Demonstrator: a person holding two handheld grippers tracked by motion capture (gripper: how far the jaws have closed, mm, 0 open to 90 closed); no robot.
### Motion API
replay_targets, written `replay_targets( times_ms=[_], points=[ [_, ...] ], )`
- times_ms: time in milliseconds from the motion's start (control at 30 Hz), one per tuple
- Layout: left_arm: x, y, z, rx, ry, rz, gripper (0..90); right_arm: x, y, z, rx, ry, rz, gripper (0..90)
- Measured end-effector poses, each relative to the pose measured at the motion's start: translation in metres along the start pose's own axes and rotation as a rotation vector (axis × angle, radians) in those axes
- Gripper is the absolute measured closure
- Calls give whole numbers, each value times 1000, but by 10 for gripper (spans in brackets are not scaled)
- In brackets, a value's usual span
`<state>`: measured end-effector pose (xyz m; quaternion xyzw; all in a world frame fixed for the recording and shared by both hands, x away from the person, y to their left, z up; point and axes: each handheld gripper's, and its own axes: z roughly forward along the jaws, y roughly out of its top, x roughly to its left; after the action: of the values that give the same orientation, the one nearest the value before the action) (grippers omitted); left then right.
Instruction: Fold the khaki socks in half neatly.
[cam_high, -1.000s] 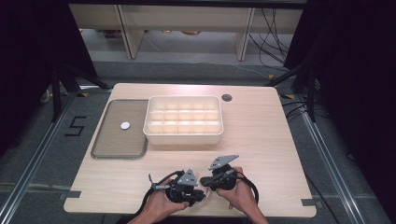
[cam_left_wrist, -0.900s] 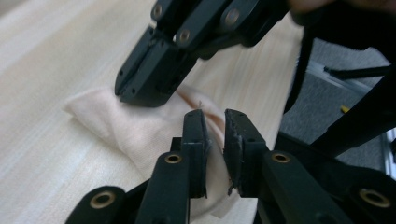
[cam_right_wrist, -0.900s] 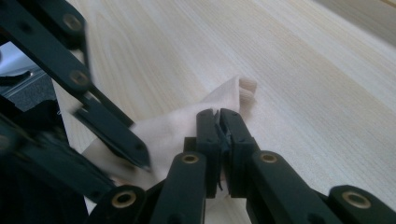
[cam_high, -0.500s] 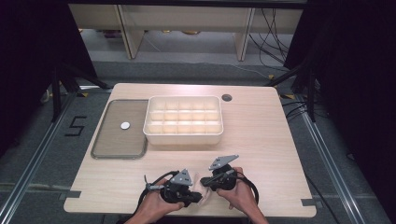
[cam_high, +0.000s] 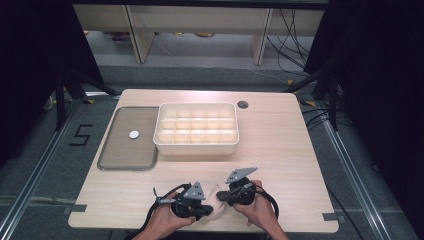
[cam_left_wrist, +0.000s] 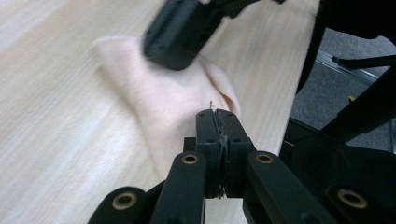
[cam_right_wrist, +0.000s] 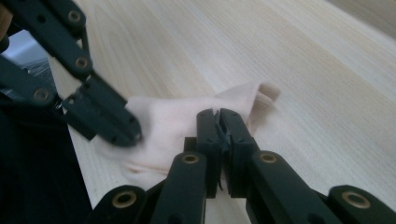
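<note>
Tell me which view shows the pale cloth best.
The right gripper view: the pale cloth lies spread on the table, its edge and folds sharp, both claws on it. The left gripper view shows it blurred. The high view shows a small patch between the two hands.

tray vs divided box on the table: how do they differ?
The tray is flat, dark and shallow; the box is cream, taller-walled and split into a grid of compartments. The tray holds one small white disc; the box looks empty. They sit side by side, tray to the left, both rectangular with rounded corners.
</note>
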<state>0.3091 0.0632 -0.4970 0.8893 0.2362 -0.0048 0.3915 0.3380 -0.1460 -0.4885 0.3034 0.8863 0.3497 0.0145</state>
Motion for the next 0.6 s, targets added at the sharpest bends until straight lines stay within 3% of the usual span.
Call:
replay_targets(
  times_ms=[33,67,100,200,233,300,333,367,433,467,600],
  points=[
    [1,0,0,2,2,-5,876,1,-1,-1,2,1,3,874],
    [3,0,-2,8,12,15,875,2,-1,-1,0,3,15,874],
    [2,-1,-1,-2,14,-10,875,1,-2,0,-18,-3,-3,874],
    [2,-1,-1,0,16,-6,874,2,-2,-3,-2,-3,-8,871],
    [4,0,-2,12,19,26,874,2,-3,-2,-17,-4,-4,867],
    [3,0,-1,10,21,20,874,2,-2,-5,-5,-9,-11,845],
    [3,0,-1,8,22,19,873,4,-2,-5,-28,-11,-1,833],
    [3,0,-1,10,22,22,873,3,-1,-9,-17,-3,-2,812],
    [3,0,-1,8,22,20,872,3,2,-13,-71,-18,-4,727],
    [3,0,-1,8,22,19,872,3,4,-17,-65,-20,-6,680],
    [2,0,-1,4,21,15,869,-2,7,-20,-93,-70,21,559]
  ],
)
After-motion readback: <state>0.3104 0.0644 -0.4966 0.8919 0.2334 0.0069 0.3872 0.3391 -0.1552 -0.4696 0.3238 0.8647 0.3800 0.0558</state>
